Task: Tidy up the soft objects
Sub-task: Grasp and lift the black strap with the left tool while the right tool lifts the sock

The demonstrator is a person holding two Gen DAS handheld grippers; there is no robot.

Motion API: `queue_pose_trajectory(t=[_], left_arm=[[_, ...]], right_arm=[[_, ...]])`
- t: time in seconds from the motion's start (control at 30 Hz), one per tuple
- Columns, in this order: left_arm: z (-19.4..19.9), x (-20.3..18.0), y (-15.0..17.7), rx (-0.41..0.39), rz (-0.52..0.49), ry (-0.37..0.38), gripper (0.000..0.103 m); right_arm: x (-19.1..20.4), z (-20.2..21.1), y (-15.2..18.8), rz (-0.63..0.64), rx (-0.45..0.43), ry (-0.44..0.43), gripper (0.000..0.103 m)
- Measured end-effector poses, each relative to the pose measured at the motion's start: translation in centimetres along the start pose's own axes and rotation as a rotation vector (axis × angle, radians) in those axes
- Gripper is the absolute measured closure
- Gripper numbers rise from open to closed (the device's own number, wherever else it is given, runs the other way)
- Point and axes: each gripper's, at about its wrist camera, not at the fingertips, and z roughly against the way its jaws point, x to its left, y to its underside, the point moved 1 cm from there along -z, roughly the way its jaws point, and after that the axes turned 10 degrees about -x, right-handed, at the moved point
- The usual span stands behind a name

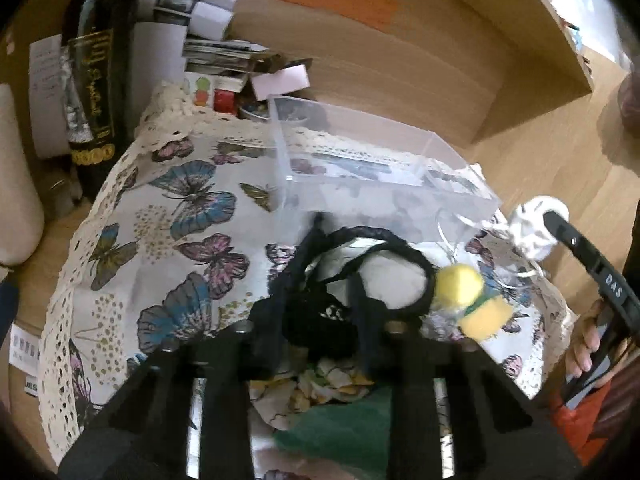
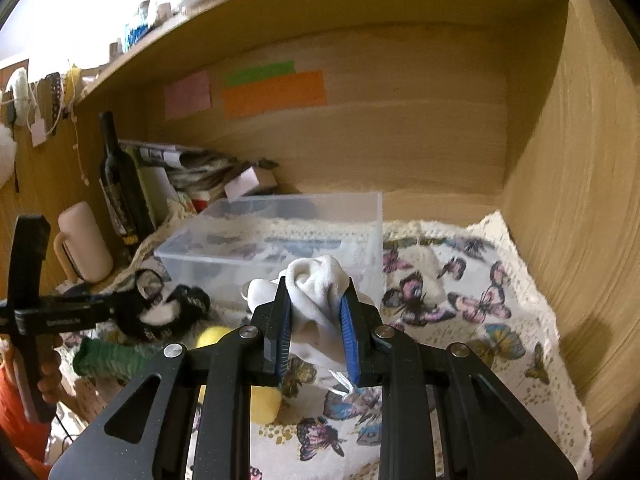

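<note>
Wooden alcove with coloured paper notes (image 2: 274, 92) on the back wall, butterfly-print cloth (image 2: 460, 312) spread over the tabletop. Near the cloth's back edge, a clear plastic bin (image 2: 276, 236), apparently with nothing inside. Right hand-held gripper (image 2: 316, 312) clamped on a white sock bundle (image 2: 316, 284), raised just short of the bin's front wall. Left hand-held gripper (image 1: 320, 320) closed on a black pouch with looping cords (image 1: 320, 320), lifted above the cloth's front edge; jaws mostly hidden behind the fabric. Beside it, yellow sponge pieces (image 1: 460, 284); below it, a green cloth (image 1: 340, 428) and a floral cloth (image 1: 332, 380). Likely light, limp, compressible items: best pinched through the bunched middle, since cords and loose ends may dangle and snag on the bin's rim.
</note>
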Motion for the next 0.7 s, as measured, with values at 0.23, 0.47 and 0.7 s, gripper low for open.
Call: queue_pose_trajectory(t=[0.23,0.47,0.7], left_arm=[[2.0,-1.8,-1.6,-0.093,-0.075,-0.014,0.088],[3.8,-3.5,-4.8,-0.183,-0.13,-0.02,0.089],[4.3,-4.9,-8.1,-0.258,-0.162,-0.013,0.089]], right_arm=[[-0.1,0.4,-2.0,0.008,-0.063,-0.003,0.083],[0.5,0.2,-3.4,0.02,-0.105,-0.03,0.083],[1.1,-0.1,-5.5,0.039,-0.157,-0.048,0.083]])
